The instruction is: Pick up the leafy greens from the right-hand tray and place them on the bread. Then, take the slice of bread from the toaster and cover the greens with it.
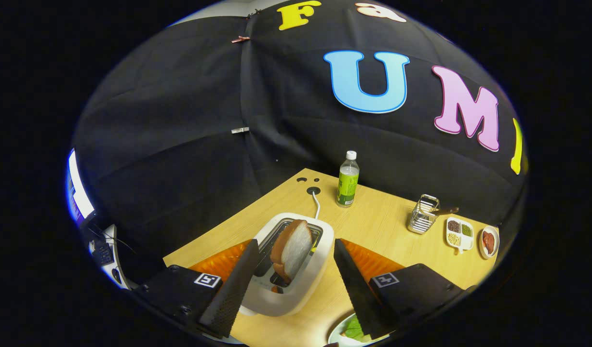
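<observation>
The gripper point(293, 260) hangs above the table point(373, 226) with its fingers spread wide and nothing held. Between them sits the toaster point(296, 270), and a bread slice point(292, 249) stands tilted in its slot, clear of both fingers. By the right finger, at the near edge, a plate point(342, 336) carries greens point(354, 329). Beyond the toaster stand a bottle point(347, 179), a wire rack point(423, 214), a divided dish point(460, 234) and a small bowl point(489, 242).
</observation>
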A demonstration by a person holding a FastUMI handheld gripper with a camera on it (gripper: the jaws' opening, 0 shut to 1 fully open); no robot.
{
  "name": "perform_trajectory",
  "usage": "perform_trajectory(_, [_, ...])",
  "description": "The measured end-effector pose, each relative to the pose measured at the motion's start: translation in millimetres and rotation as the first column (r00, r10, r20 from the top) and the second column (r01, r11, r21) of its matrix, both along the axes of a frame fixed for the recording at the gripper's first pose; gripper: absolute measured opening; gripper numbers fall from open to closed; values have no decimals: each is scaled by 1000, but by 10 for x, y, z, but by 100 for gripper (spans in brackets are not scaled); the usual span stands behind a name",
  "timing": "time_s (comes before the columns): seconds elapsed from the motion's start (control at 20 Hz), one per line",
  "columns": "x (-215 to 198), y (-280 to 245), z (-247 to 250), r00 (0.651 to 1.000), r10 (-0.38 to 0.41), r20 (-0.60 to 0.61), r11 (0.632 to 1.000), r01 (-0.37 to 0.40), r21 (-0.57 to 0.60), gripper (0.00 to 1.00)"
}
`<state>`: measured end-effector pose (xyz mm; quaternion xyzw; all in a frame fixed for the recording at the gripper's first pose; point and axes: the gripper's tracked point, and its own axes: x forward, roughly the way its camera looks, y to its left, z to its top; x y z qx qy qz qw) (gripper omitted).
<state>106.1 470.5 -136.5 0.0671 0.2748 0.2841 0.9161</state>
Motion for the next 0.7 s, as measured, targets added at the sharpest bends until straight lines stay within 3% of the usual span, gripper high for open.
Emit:
perform_trajectory(0.15, [122,136,-207,997,-52,-60,999,53,7,97])
perform_trajectory(0.35, [319,84,-384,985,-140,-104,990,139,-11,80])
perform_trajectory(0.5, [323,135,-574,965,-160,-207,987,163,-2,51])
perform_trajectory(0.55, [294,167,-608,959,-152,-240,987,159,9,46])
perform_trajectory(0.65, [317,194,-525,959,-157,-235,985,169,30,23])
perform_trajectory(0.7, [291,192,-488,962,-152,-228,986,163,30,18])
